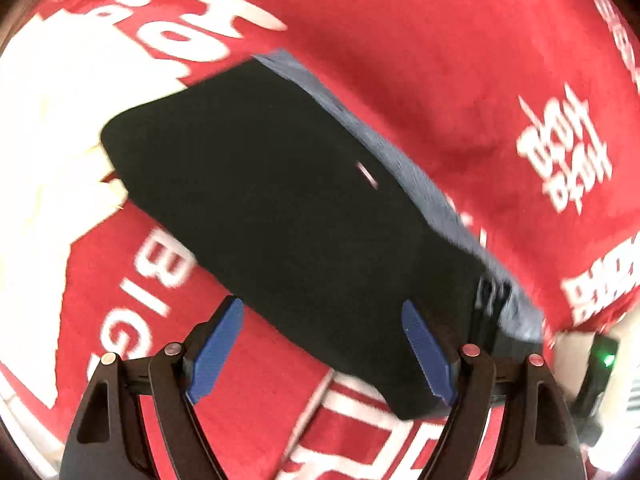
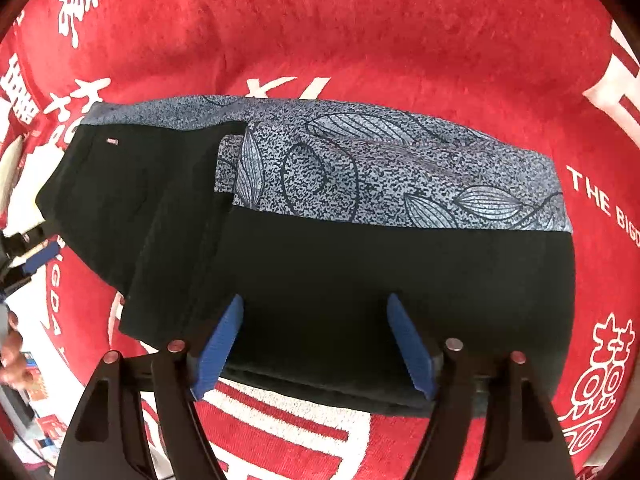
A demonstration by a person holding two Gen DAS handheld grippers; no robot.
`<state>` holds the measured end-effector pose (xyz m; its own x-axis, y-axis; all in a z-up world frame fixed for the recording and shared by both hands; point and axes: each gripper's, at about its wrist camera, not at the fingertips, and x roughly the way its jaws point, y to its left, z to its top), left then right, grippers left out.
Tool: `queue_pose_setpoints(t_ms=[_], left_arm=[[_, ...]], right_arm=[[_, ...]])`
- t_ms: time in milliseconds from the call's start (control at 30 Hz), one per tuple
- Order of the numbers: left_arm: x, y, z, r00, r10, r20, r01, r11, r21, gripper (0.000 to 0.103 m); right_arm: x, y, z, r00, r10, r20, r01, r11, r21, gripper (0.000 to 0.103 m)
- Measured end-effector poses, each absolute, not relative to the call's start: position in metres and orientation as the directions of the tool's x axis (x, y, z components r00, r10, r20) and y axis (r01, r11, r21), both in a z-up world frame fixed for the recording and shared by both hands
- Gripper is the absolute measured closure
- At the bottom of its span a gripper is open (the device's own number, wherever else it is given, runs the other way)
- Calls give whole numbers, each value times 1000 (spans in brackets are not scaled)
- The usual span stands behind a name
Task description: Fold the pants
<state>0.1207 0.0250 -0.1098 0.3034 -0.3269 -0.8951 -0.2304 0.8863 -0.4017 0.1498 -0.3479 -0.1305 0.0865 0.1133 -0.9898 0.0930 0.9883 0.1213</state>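
The pants [image 2: 320, 264] are black with a blue-grey leaf-print band [image 2: 400, 176], and lie folded in layers on a red cloth. In the left wrist view they [image 1: 280, 216] run diagonally, print edge on the far side. My left gripper [image 1: 324, 316] is open, hovering over the near edge of the pants, nothing between its blue pads [image 1: 218, 344]. My right gripper [image 2: 316, 312] is open above the black part of the pants, its pads [image 2: 408, 344] wide apart and empty. The left gripper's blue tip [image 2: 40, 260] shows at the left edge of the right wrist view.
The red cloth [image 2: 360, 32] with white lettering covers the whole surface under the pants. The right gripper's body [image 1: 596, 364], with a green light, shows at the right of the left wrist view. Small items [image 2: 36, 392] lie beyond the cloth's left edge.
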Motion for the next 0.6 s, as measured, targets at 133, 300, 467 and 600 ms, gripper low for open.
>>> queue_pose_setpoints(t_ms=[133, 300, 467, 600], left_arm=[[127, 60, -127, 350, -404, -845, -299, 807, -510, 21], [128, 74, -147, 378, -512, -771, -320, 709, -628, 20], [122, 75, -151, 428, -543, -723, -312, 662, -682, 20], [121, 82, -144, 437, -523, -732, -357, 646, -675, 20]], right_arm=[[153, -346, -132, 74, 104, -992, 104, 988, 111, 25], [154, -344, -133, 65, 90, -994, 103, 990, 97, 25], [154, -344, -133, 65, 87, -994, 104, 990, 94, 25], [155, -341, -134, 62, 84, -995, 104, 991, 90, 25]])
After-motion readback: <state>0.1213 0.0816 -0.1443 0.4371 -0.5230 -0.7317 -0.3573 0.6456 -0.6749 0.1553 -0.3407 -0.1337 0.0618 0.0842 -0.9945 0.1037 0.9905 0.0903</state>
